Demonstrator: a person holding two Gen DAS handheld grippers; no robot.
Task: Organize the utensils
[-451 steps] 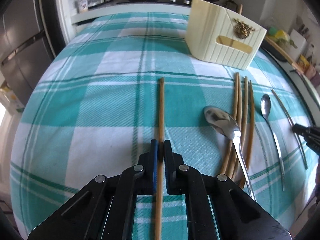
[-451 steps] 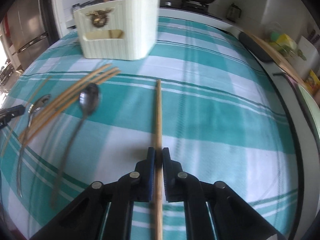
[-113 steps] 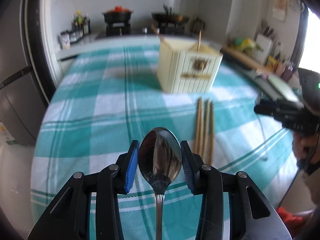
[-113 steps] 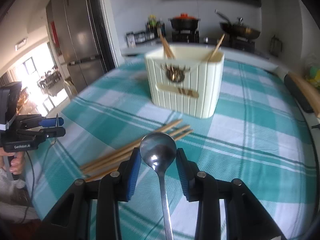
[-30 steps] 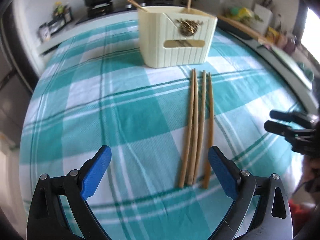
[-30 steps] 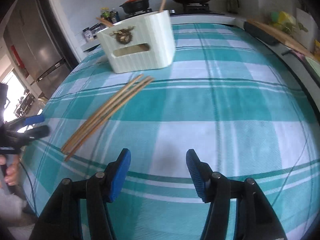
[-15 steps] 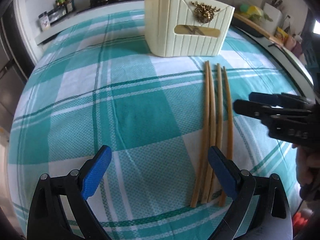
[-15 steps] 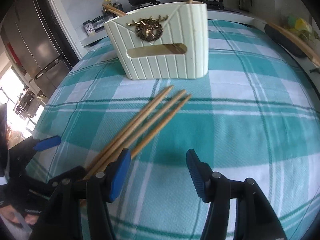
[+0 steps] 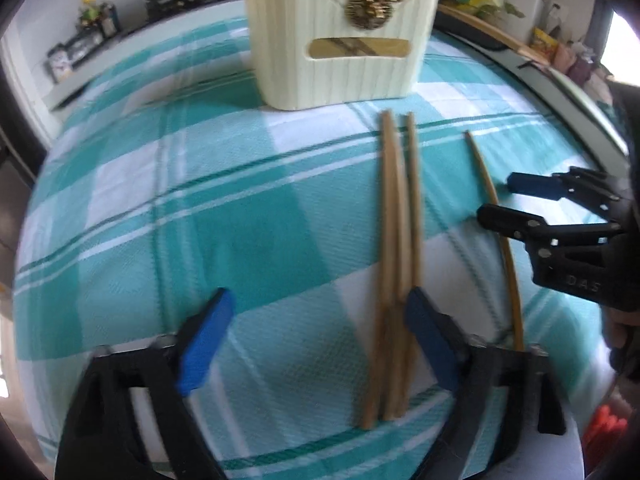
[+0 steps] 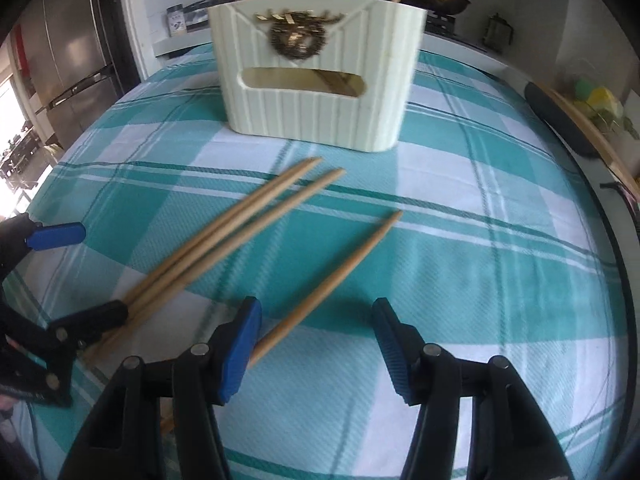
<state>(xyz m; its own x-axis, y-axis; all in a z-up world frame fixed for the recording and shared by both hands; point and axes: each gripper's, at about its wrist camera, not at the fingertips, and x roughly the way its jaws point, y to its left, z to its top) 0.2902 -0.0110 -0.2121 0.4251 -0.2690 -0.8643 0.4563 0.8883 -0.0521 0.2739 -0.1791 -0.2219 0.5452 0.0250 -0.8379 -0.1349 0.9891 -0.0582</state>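
One chopstick (image 10: 332,280) now lies apart from the other three (image 9: 394,264), between my half-open right gripper (image 10: 316,344). My left gripper (image 9: 316,340) is closing around the bundle, near the holder (image 10: 320,72).

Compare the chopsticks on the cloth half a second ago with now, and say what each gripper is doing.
One chopstick now lies apart from the other three chopsticks, which remain bunched; before, all four lay together. The right gripper is open with that single stick at its left finger. The left gripper is closing, with the bundle against its right finger, nothing gripped. The cream utensil holder and checked tablecloth are unchanged.
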